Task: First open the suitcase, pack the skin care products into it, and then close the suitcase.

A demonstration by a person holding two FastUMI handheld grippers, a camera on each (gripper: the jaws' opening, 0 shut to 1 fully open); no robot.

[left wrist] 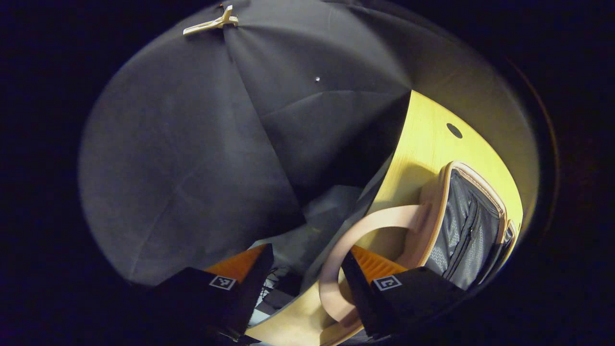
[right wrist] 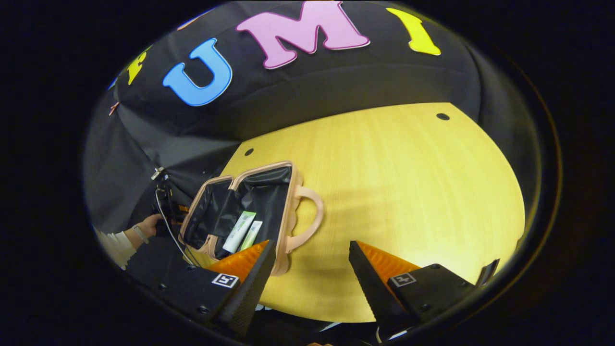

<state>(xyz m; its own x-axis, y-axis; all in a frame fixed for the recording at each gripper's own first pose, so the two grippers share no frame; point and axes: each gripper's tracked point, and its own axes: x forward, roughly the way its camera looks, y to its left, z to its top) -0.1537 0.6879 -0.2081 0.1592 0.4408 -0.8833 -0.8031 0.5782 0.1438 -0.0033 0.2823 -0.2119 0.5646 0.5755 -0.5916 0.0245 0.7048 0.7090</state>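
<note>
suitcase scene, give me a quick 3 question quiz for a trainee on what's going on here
1. True or false: the small pink suitcase with dark lining lies open on the light wooden table.
2. How many skin care tubes lie inside the suitcase in the right gripper view?
3. In the left gripper view, what arches between the left gripper fingers? A) a tube B) the suitcase's curved pink handle C) a zip pull

Key
1. True.
2. Two: a white and green one with a slimmer pale green one beside it.
3. B. The fingers stand apart on either side of it, not pressing. The right gripper is open too, over bare table.
</note>
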